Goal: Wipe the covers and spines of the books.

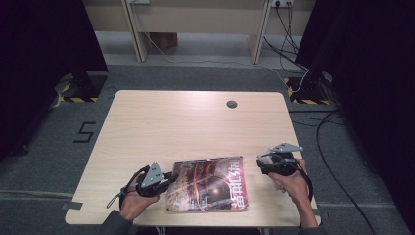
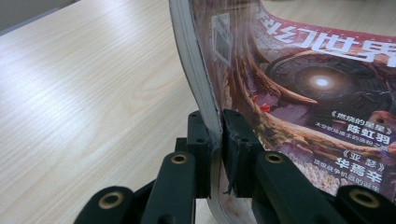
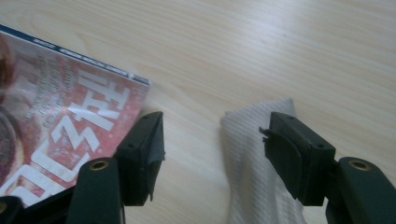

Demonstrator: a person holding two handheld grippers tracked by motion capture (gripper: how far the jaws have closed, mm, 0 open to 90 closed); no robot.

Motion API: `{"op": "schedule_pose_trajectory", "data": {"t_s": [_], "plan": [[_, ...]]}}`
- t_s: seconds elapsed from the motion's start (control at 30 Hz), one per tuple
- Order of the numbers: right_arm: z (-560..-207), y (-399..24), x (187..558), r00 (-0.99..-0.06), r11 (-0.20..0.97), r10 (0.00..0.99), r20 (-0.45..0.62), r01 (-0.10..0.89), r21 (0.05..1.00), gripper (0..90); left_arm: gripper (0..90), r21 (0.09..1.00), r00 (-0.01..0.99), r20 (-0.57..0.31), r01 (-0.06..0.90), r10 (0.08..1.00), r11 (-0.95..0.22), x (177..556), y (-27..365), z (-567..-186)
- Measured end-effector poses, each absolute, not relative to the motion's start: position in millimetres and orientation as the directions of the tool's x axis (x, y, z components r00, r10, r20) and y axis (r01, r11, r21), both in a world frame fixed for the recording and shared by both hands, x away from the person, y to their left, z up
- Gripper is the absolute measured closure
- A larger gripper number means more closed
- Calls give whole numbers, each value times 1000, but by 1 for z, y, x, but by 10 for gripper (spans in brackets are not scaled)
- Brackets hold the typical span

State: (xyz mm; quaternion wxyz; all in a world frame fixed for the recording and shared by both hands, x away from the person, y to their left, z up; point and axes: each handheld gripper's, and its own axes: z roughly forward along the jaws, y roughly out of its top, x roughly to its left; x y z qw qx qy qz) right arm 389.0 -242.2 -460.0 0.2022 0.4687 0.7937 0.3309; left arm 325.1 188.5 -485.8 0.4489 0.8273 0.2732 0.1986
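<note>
High view: the table (image 1: 195,122) carries a magazine (image 1: 208,183) at its 6 o'clock edge. The left gripper (image 1: 169,177), at the magazine's 9 o'clock side, is clenched on that edge; in the left gripper view its fingers (image 2: 198,140) pinch the lifted edge, which curls upward. The right gripper (image 1: 262,164) stands at 3 o'clock, fingers (image 3: 144,144) released, with a white cloth (image 3: 252,158) between them. To do this step well, keep the pinch shallow and firm, lift slowly, and avoid creasing the cover.
</note>
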Motion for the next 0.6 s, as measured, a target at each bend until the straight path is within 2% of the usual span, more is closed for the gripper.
{"op": "schedule_pose_trajectory", "data": {"t_s": [0.2,0.4,0.6], "plan": [[-466,-254,388,-451,327,893,-8,634,701,382,817,847,774,86,275,627,-455,321,187,-485],[-471,-259,388,-446,355,894,-46,640,681,473,817,849,786,94,258,612,-461,316,187,-484],[-480,-262,390,-436,360,898,-55,658,662,488,815,851,787,85,262,612,-455,317,188,-484]]}}
